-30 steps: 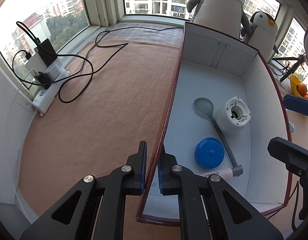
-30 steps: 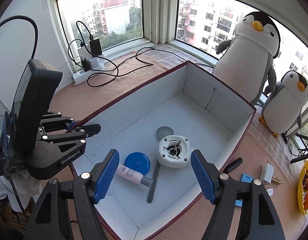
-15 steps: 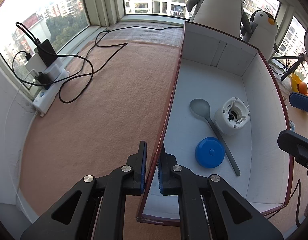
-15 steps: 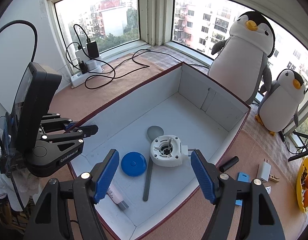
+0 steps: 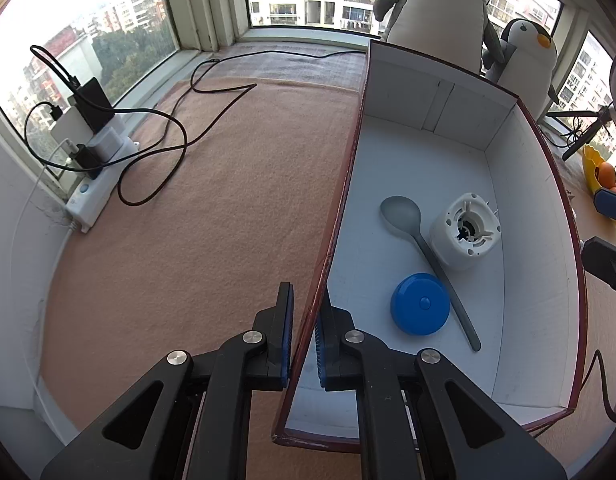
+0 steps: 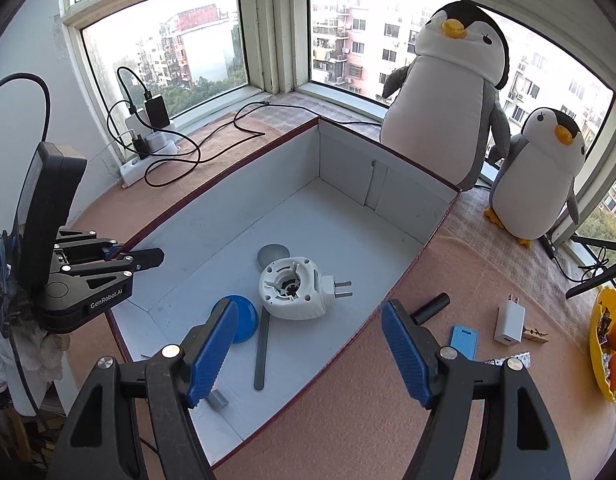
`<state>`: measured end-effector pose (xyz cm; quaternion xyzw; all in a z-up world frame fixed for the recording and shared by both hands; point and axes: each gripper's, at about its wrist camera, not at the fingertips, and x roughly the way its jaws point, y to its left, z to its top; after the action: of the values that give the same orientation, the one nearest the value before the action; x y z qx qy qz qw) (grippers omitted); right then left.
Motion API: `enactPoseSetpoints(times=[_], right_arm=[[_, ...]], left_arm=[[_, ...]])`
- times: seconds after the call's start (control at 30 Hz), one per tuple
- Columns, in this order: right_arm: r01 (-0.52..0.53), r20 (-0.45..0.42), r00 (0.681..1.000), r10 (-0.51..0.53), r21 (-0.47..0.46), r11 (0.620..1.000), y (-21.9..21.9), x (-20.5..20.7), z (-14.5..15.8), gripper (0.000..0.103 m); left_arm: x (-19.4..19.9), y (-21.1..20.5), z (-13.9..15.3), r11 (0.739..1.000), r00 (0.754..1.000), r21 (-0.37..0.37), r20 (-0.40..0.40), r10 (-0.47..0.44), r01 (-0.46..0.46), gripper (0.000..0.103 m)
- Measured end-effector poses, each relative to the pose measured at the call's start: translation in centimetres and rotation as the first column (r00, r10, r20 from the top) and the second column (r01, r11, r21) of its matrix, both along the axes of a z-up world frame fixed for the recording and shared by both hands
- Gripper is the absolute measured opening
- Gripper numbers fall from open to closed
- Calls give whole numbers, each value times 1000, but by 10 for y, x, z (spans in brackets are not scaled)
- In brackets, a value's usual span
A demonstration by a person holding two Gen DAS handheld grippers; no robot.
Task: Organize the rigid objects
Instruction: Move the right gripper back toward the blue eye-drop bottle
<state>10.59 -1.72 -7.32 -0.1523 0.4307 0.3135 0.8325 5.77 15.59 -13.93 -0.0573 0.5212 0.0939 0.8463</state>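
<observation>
A: Where do the rigid things sit?

B: Inside the box [image 6: 348, 208], a rectangular cardboard carton with matte white inner walls and a dark red rim. On its floor, in the right wrist view, lies a white plastic plug-in device [image 6: 293, 288], rounded and ribbed, its two metal prongs pointing toward three o'clock. A grey spoon [image 6: 263, 344] runs under it, smooth oval bowl at twelve o'clock, flat handle toward six. At nine o'clock of the device lies a glossy blue round disc [image 6: 243, 318].

A: And the grippers?

B: The left gripper [image 5: 303, 336] is clamped on the box's thin side wall, its blue ridged pads pressed to either face of the cardboard. The right gripper [image 6: 308, 352] hangs over the box's near corner with jaws wide apart and nothing between its knurled blue pads.

A: Anything outside the box?

B: On the fuzzy salmon cloth [image 6: 448, 280], at three o'clock of the box: a black cylinder [image 6: 432, 307], a small blue rounded case [image 6: 464, 340], and a white boxy charger [image 6: 510, 322]. Two plush penguins [image 6: 444, 100] stand at the window.
</observation>
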Motion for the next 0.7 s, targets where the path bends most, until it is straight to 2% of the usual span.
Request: enactPoseSetpoints(times=[0.33,0.53,0.7], right_arm=[[44,0,999,-44,41,998,-37,6,3,70],[138,-36,990,-137,38,990,-94,22,-4,70],[251,-64,966,-250,5,968,-155,38,-19,70]], left_arm=[[1,0,0,1000,1000,-3,-5,1,-1,8],[2,0,0,1000,1000,-2,-8,-1,1,8],[2,0,-1,1000,1000,-3,-9,1,-1,8]])
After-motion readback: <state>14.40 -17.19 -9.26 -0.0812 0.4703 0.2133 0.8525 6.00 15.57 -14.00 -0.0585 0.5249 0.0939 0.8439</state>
